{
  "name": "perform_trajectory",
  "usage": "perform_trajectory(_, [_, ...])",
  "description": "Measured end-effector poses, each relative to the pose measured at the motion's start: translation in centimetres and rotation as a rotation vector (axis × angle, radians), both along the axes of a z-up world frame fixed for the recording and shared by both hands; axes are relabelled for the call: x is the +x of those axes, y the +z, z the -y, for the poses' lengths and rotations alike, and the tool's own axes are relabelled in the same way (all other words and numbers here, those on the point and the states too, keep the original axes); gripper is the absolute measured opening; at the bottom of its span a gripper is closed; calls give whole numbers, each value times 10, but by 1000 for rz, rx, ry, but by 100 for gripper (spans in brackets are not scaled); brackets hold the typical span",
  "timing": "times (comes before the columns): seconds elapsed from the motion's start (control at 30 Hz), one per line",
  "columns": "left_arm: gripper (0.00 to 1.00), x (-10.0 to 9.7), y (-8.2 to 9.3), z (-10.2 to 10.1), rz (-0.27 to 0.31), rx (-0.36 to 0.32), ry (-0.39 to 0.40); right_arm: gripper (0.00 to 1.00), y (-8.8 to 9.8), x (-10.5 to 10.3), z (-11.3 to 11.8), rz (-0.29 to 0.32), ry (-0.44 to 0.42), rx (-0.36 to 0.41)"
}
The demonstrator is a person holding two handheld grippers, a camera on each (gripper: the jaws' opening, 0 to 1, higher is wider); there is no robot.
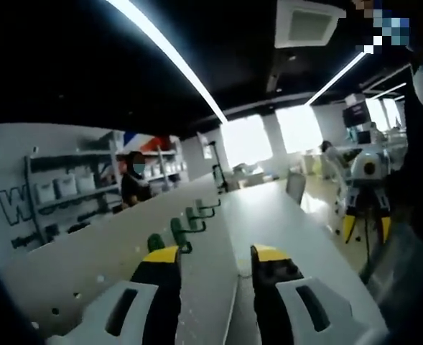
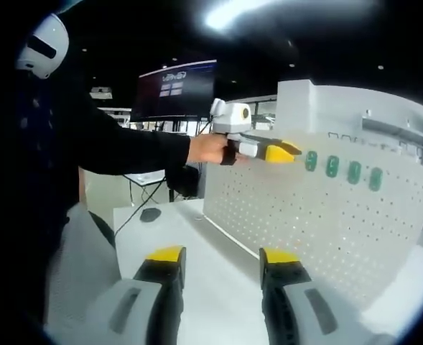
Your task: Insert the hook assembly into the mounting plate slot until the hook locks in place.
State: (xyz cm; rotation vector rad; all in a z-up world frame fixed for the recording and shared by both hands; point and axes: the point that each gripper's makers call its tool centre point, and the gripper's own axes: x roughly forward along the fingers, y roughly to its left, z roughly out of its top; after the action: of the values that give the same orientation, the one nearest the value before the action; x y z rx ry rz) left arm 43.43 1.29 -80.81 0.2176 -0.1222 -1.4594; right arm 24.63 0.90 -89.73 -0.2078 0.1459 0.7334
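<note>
- The left gripper (image 1: 215, 269) rides at the top edge of a white pegboard mounting plate (image 1: 89, 266), its yellow-tipped jaws apart with nothing between them.
- In the left gripper view the mounting plate falls away to the left, dotted with small holes, and a long white counter (image 1: 283, 223) runs ahead on the right.
- Four green hooks (image 1: 186, 230) stand in a row along the plate's top edge, just ahead of the left jaw; the nearest one sits right at that jaw's tip, but contact cannot be made out.
- In the right gripper view the same hooks (image 2: 342, 169) show as four green tabs high on the plate's face (image 2: 319, 223), with the left gripper (image 2: 286, 151) held by a person's hand (image 2: 210, 149) just beside the first of them.
- The right gripper (image 2: 222, 262) hangs over the counter (image 2: 197, 251) in front of the plate, jaws open and empty, well apart from the hooks.
- A small dark object (image 2: 151, 214) lies on the counter near its far edge, with a cable trailing off it.
- The room is dark-ceilinged, lit by long light strips (image 1: 168, 50), with an air vent (image 1: 308, 21) overhead and bright windows (image 1: 272, 136) at the far end.
- A white shelving unit (image 1: 71, 190) with bins stands along the left wall, a person beside it.
- A dark screen (image 2: 175, 90) hangs behind the person's sleeve (image 2: 118, 147).
</note>
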Motion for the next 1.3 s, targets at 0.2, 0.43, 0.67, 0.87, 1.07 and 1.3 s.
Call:
perform_trajectory(0.2, [46, -13, -3, -13, -33, -15, 29, 39, 1, -1, -4, 2, 18, -5])
perform_trajectory(0.43, [50, -24, -8, -31, -65, -22, 72, 39, 6, -1, -5, 12, 32, -11])
perform_trajectory(0.67, [55, -45, -19, -52, -88, -14, 102, 40, 9, -1, -9, 23, 51, -10])
perform_trajectory(0.87, [56, -57, -25, -68, -125, -40, 135, 40, 11, -1, -10, 27, 63, -10])
perform_trajectory(1.07, [59, -73, -29, -84, -129, -53, 181, 40, 15, -1, -9, 40, 63, -9])
perform_trajectory(1.3, [62, -89, -33, -107, -141, -74, 244, 41, 19, 0, -13, 53, 66, -6])
